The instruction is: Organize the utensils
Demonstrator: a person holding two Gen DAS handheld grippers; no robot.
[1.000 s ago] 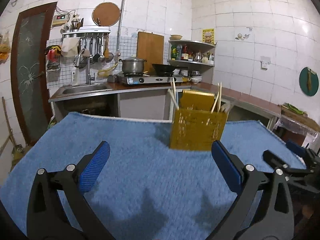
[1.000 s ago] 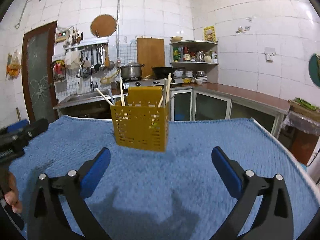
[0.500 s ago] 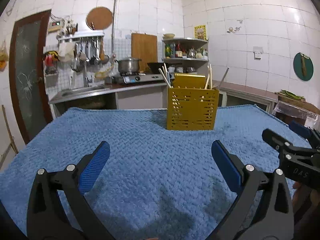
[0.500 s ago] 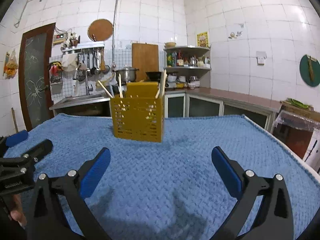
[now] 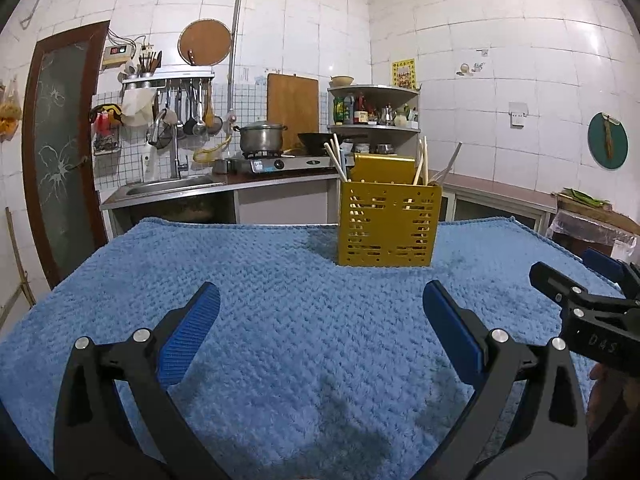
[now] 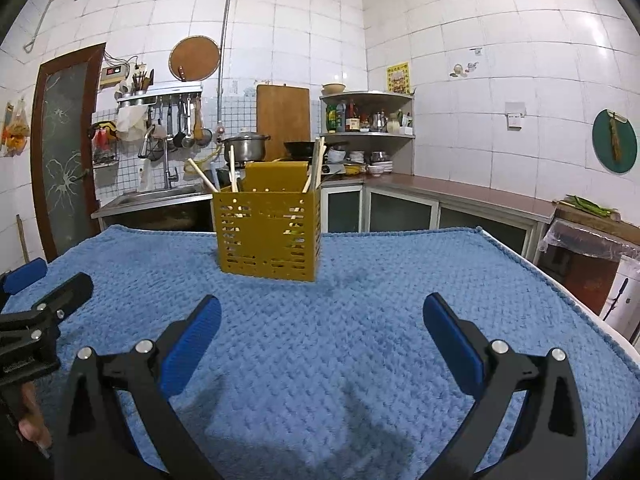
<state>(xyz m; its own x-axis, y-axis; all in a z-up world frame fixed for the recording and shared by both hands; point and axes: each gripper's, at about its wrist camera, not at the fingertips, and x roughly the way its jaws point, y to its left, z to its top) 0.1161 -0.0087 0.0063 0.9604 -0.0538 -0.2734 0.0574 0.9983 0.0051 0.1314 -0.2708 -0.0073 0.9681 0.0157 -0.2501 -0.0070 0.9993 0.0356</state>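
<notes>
I'm holding both left gripper point(image 5: 320, 320) and right gripper point(image 6: 322, 324) wide open, empty; yellow caddy point(image 5: 387, 226) standing ahead beyond my jaws, chopsticks point(image 5: 421, 162) probably light, stiff, slippery, grabbing mid-shaft

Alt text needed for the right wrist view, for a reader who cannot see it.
An open, empty right hand-held gripper points at a yellow slotted utensil holder standing upright on a blue towel, with wooden chopsticks poking out. The left hand-held gripper shows at the left edge; a tiled kitchen lies behind.
</notes>
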